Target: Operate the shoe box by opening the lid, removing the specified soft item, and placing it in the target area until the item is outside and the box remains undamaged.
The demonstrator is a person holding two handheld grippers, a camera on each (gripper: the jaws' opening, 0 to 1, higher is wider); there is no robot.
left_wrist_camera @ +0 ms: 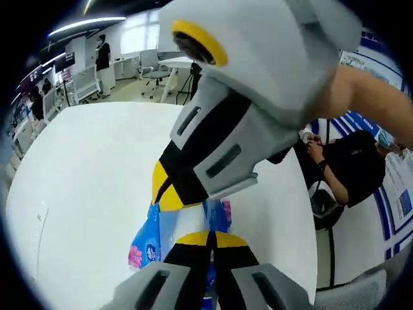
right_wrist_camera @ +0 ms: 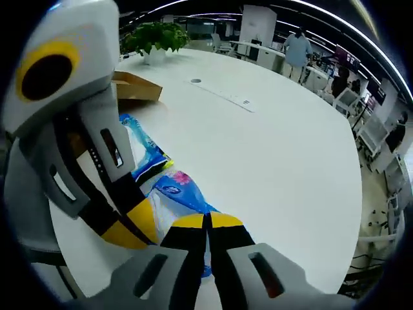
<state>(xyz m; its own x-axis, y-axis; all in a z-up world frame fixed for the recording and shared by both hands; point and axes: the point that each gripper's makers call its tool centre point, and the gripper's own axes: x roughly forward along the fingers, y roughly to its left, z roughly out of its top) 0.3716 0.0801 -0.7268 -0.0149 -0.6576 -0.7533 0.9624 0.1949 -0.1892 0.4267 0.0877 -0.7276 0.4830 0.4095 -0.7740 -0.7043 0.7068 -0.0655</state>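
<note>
Low in both frames, my left gripper [left_wrist_camera: 211, 237] and right gripper [right_wrist_camera: 208, 223] each clamp the blue pack [right_wrist_camera: 177, 190] over the table [right_wrist_camera: 277, 142]; box [right_wrist_camera: 135, 87] upper left.

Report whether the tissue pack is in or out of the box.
Out: tissue pack lies on the white table, clear of the cardboard box.

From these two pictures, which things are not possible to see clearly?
- Tissue pack, left gripper view: both grippers cover its middle, so the exact grip is hidden.
- Pack print, right gripper view: too small to read.
- Box, right gripper view: the left gripper hides most of it; lid state unclear.
- People: too small.
</note>
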